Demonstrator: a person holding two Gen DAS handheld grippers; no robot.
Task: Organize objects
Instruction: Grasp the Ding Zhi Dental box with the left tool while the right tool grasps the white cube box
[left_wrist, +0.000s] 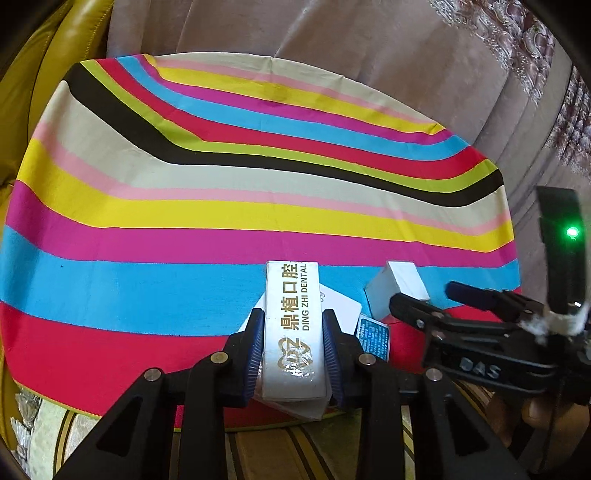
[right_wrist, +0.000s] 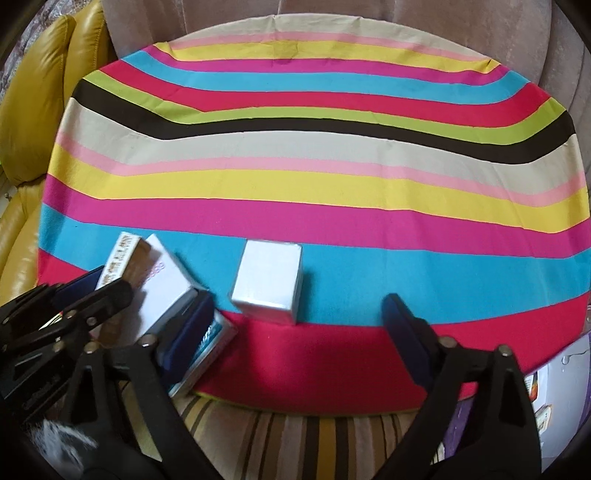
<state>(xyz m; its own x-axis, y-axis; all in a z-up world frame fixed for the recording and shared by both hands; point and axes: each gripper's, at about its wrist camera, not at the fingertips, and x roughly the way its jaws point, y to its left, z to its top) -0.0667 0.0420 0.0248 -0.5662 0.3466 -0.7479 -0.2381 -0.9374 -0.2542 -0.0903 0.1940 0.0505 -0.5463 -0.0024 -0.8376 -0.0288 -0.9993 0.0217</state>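
My left gripper (left_wrist: 293, 336) is shut on a long white box printed "DING ZHI DENTAL" (left_wrist: 293, 325), held over a larger flat white box (left_wrist: 341, 306) near the striped cloth's front edge. The dental box also shows in the right wrist view (right_wrist: 118, 264), lying on the flat white box (right_wrist: 162, 291). A small blue-labelled box (left_wrist: 373, 338) lies beside them, also seen in the right wrist view (right_wrist: 210, 343). A small white cube-like box (right_wrist: 267, 282) stands alone on the blue stripe, ahead of my right gripper (right_wrist: 299, 332), which is open and empty. The right gripper (left_wrist: 421, 295) shows at the right of the left wrist view.
The striped cloth (right_wrist: 314, 177) covers a round table. A yellow leather seat (right_wrist: 40, 85) stands at the left and a brownish sofa (left_wrist: 369, 48) behind. A purple and white pack (right_wrist: 554, 384) lies at the right, off the table edge.
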